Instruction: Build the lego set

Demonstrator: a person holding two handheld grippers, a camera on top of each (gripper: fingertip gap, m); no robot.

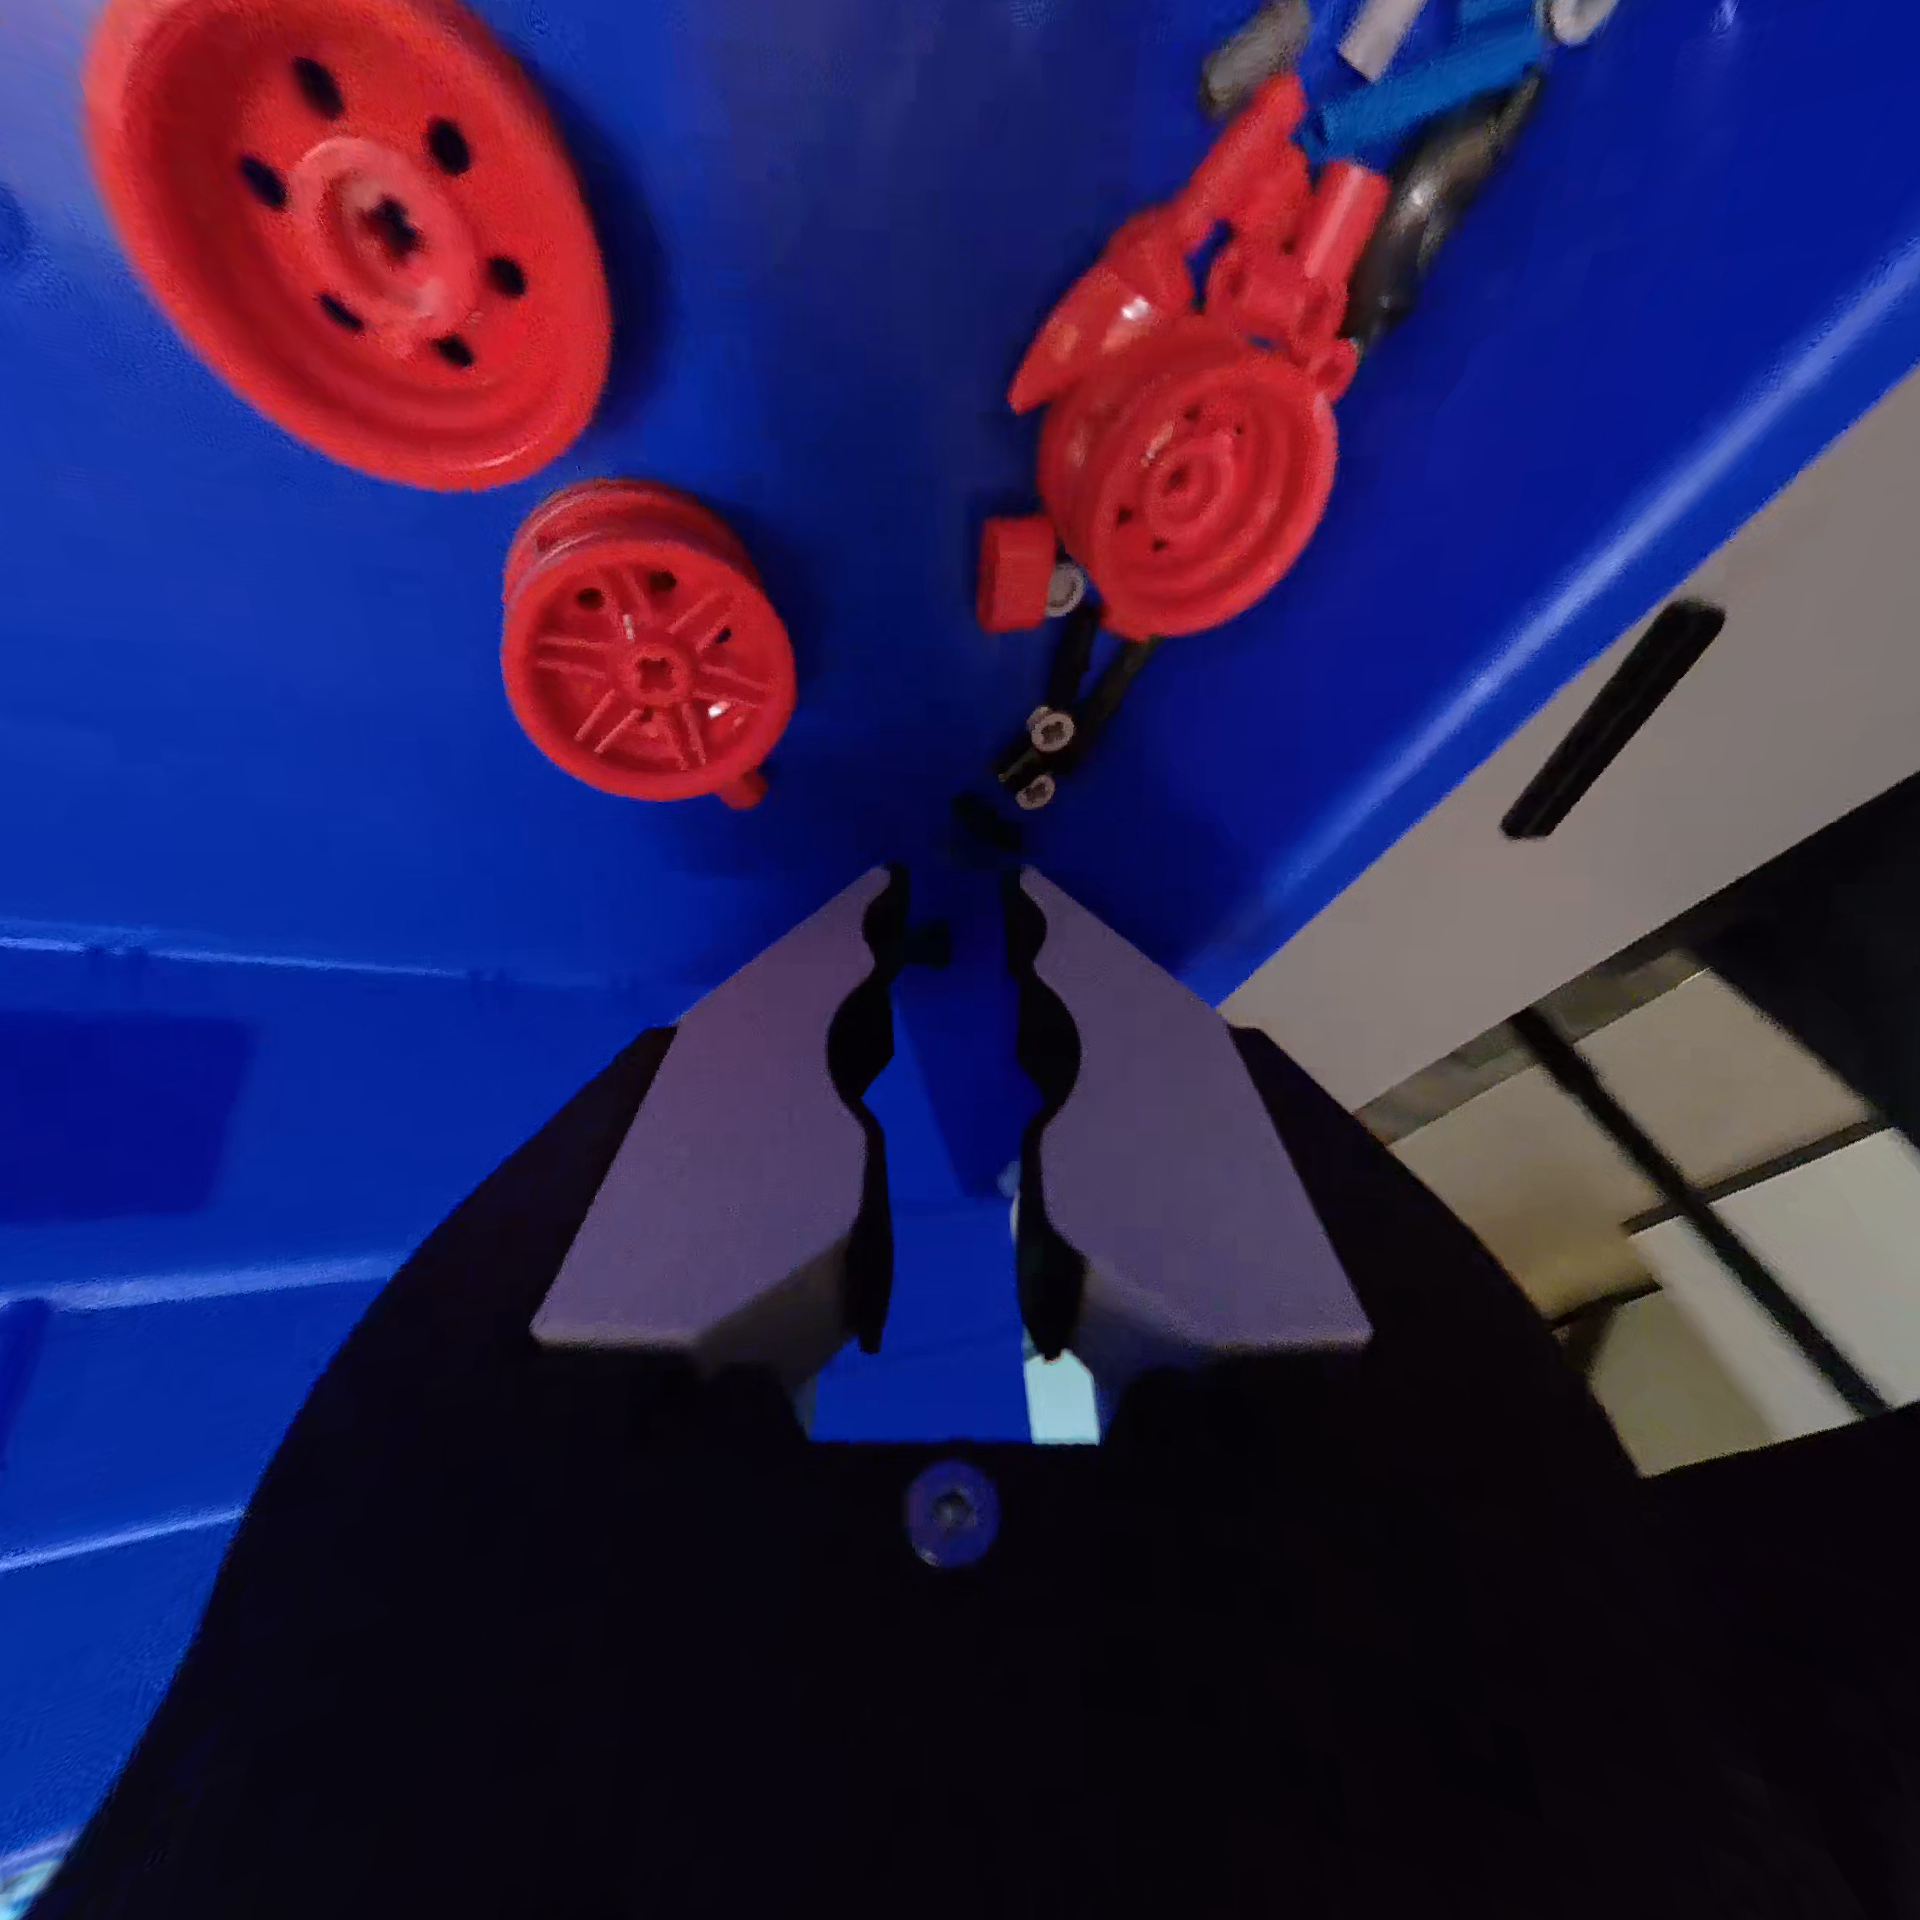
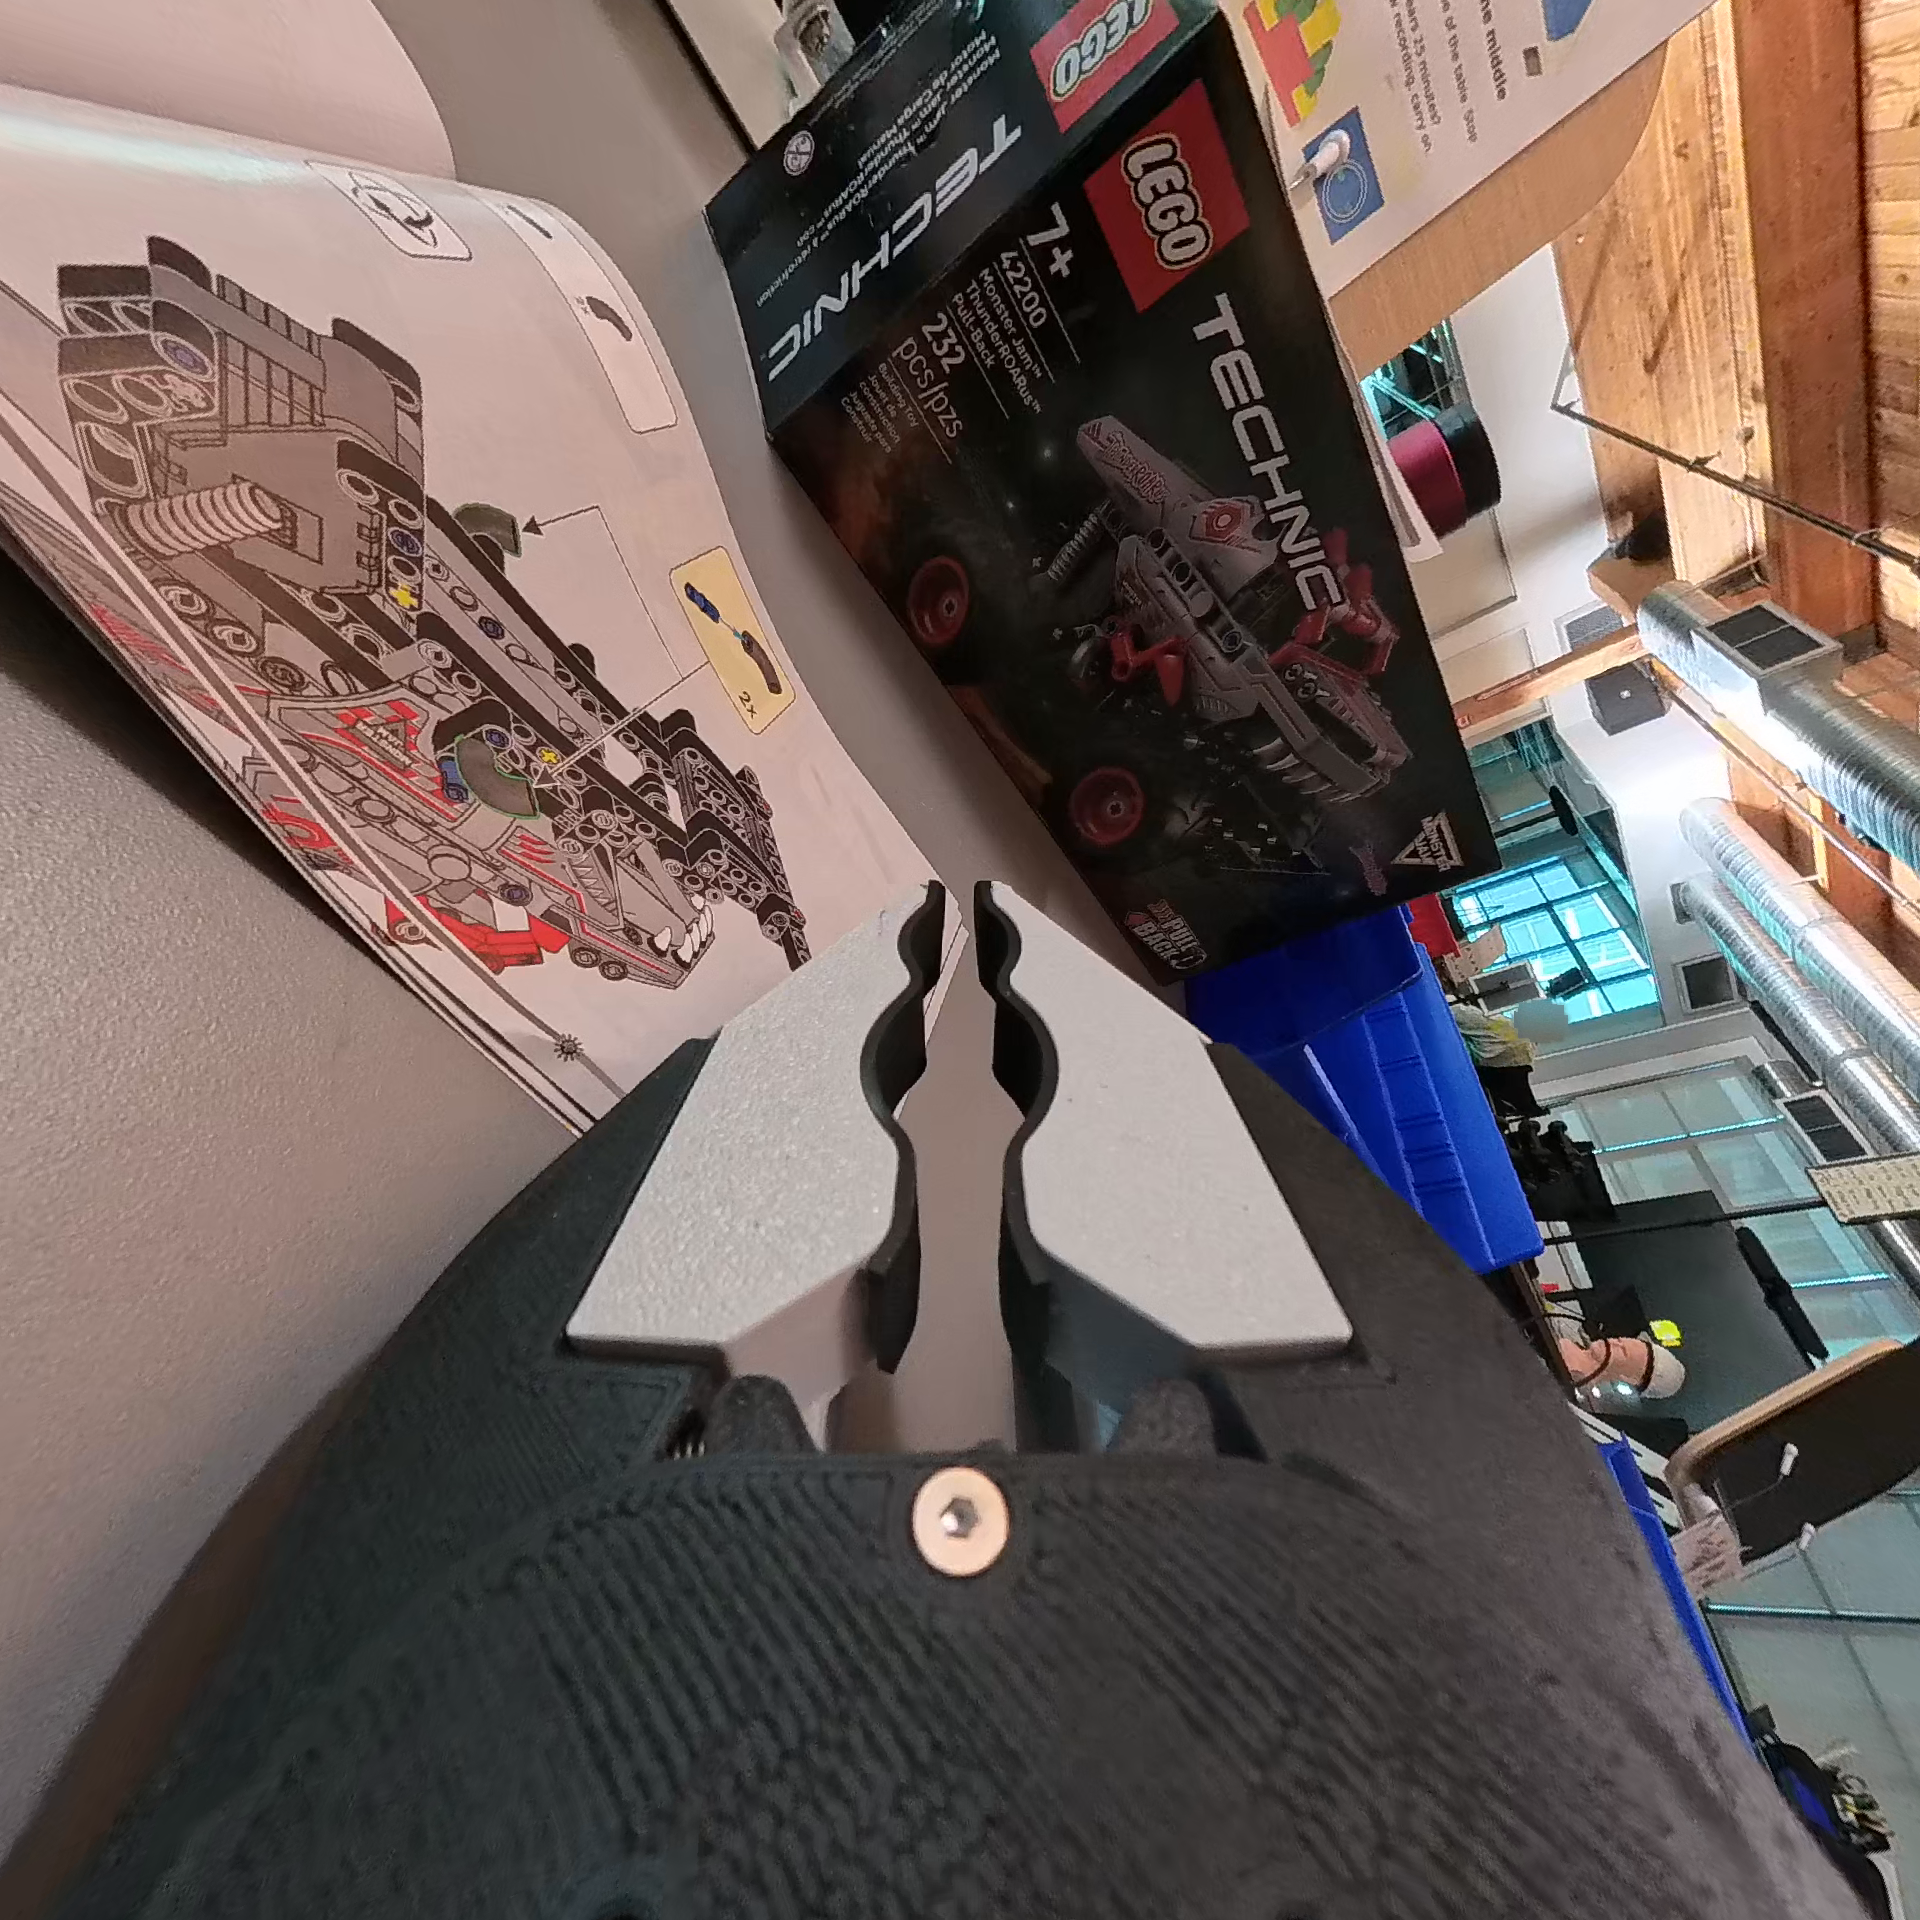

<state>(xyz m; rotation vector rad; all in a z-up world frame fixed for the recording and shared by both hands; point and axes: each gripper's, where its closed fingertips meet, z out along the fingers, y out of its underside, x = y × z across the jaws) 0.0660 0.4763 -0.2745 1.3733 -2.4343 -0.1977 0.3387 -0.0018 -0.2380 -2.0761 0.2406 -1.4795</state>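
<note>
**Left gripper poised over loose parts in the blue bin; right gripper hanging over the manual**

The left gripper is pointing into a blue bin, its fingers standing slightly apart with nothing between them. A small black pin is lying on the bin floor just beyond the fingertips, in line with the gap. A little farther ahead, thin black rods with grey connectors are trailing from a red wheel hub assembly. To the left of the fingers' line, a small spoked red wheel is sitting, and a large red wheel is lying farther off, blurred.

The right gripper is hovering above a grey table, its fingers nearly together with a narrow gap and gripping nothing. The open instruction booklet is lying ahead and left of the tips, the black set box is standing ahead and right, and another blue bin is sitting beside the box.
</note>
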